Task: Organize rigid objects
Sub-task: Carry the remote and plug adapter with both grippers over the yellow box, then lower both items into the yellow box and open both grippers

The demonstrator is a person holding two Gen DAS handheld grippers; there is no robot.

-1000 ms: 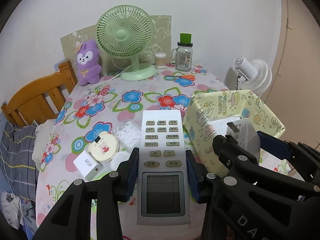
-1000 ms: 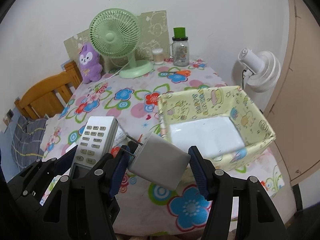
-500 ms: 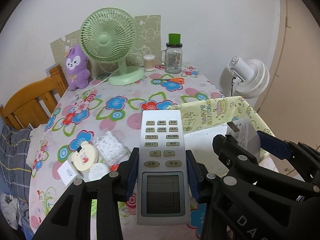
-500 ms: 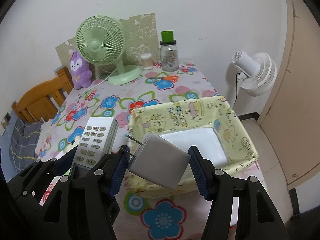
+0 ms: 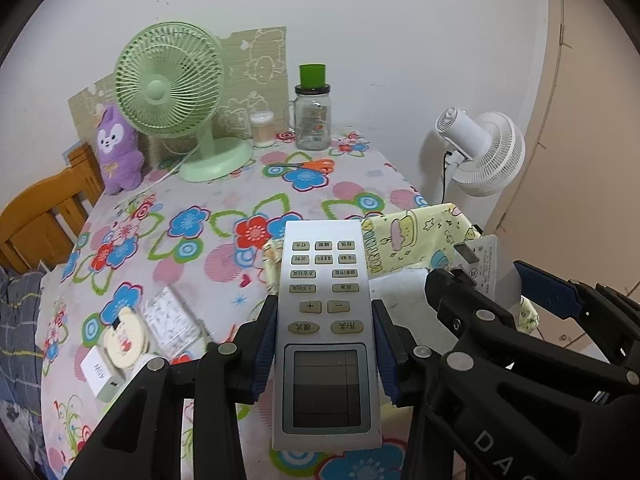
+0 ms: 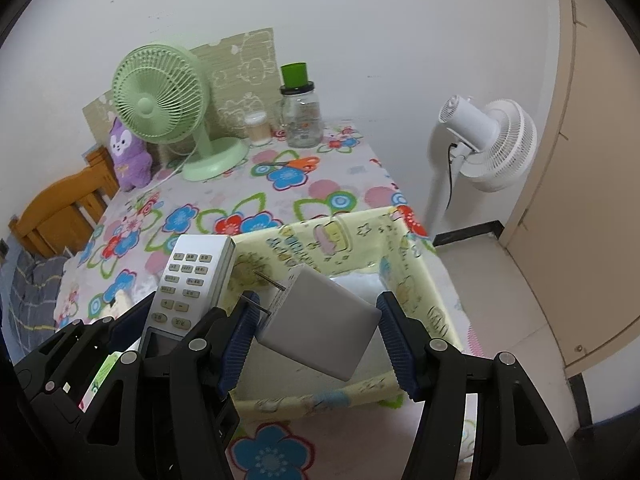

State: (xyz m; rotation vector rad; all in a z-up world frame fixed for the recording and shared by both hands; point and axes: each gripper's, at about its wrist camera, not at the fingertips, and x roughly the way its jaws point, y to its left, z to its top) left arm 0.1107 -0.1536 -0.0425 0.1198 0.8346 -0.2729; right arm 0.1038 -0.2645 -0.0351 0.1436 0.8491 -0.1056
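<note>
My left gripper (image 5: 325, 348) is shut on a grey remote control (image 5: 325, 320), its keypad pointing away from me. The remote (image 6: 188, 276) also shows at the left of the right wrist view. My right gripper (image 6: 320, 324) is shut on a white plug adapter (image 6: 320, 324) with metal prongs sticking out to the left. Both held things hang over a yellow patterned fabric basket (image 6: 416, 280) at the table's near right corner; the basket (image 5: 404, 236) has a white bottom. In the left wrist view the adapter (image 5: 482, 268) shows at the right.
On the flowered tablecloth (image 5: 224, 208) lie a round cream case (image 5: 122, 344), a small white charger (image 5: 98, 374) and a clear packet (image 5: 168, 318). Farther back stand a green desk fan (image 5: 172, 92), purple plush (image 5: 118, 148), glass jar (image 5: 312, 116) and orange scissors (image 5: 304, 166). White floor fan (image 6: 488, 144) right.
Both grippers have travelled to the right together, carrying the remote and the adapter from above the tablecloth to above the basket. Neither grip has changed.
</note>
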